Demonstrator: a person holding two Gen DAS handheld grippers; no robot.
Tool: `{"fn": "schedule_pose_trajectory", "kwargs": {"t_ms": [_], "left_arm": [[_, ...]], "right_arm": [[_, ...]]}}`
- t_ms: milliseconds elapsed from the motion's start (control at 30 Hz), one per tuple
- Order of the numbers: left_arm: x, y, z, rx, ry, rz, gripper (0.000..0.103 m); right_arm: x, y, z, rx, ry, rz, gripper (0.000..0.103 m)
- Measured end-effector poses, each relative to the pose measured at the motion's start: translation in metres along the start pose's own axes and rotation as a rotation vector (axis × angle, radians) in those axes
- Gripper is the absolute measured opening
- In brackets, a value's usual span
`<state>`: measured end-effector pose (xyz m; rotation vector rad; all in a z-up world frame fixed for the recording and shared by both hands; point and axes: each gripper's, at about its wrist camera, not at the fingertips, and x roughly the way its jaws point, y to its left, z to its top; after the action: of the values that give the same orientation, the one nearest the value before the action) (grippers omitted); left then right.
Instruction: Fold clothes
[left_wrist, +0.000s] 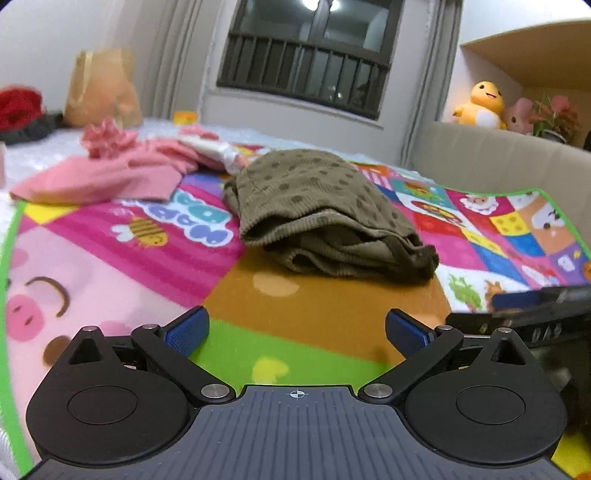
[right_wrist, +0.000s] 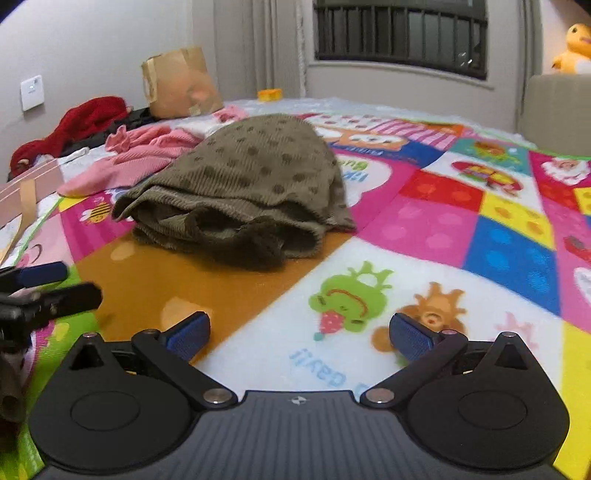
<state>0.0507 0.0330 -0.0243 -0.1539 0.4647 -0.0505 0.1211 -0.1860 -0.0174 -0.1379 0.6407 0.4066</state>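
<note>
- cartoon play mat (left_wrist: 110, 236) fills the frame edge to edge.
- olive dotted garment (left_wrist: 317, 210) lies bunched mid-frame on the mat, well ahead of both tools, touching neither.
- pink clothes (left_wrist: 107, 173) heaped upper left, behind it.
- left gripper (left_wrist: 297, 332) low centre, jaws spread wide, nothing between.
- right gripper (right_wrist: 299, 334) likewise wide apart, empty.

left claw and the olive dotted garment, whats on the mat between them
Nothing: in the left wrist view only bare play mat lies between the open left claw and the olive dotted garment. No clothes sit there.
</note>
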Motion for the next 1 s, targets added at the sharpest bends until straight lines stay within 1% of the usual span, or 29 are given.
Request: {"fn": "schedule_pose_trajectory", "kwargs": {"t_ms": [67,133,233,333,533,1000], "left_arm": [[0.001,-0.005,-0.003,0.022,-0.009,0.023,0.103],[0.003,-0.007,-0.004,0.027,-0.012,0.036,0.103],[0.001,-0.007,-0.006,0.021,-0.018,0.032,0.103],[0.001,-0.005,-0.006,0.011,-0.022,0.028,0.103],[0.001,-0.002,-0.005,-0.004,-0.028,0.019,0.103],[0.0,0.0,-0.006,-0.029,-0.039,0.016,0.103]], "right_arm": [[0.005,0.002,0.001,-0.049,-0.003,-0.035,0.103],[0.009,0.002,0.0,-0.072,-0.013,-0.032,0.103],[0.01,-0.006,-0.001,-0.036,-0.02,0.004,0.103],[0.011,-0.013,-0.001,0.006,-0.008,0.036,0.103],[0.011,-0.007,-0.001,-0.023,-0.01,0.014,0.103],[0.012,-0.01,-0.001,-0.013,-0.007,0.025,0.103]]}}
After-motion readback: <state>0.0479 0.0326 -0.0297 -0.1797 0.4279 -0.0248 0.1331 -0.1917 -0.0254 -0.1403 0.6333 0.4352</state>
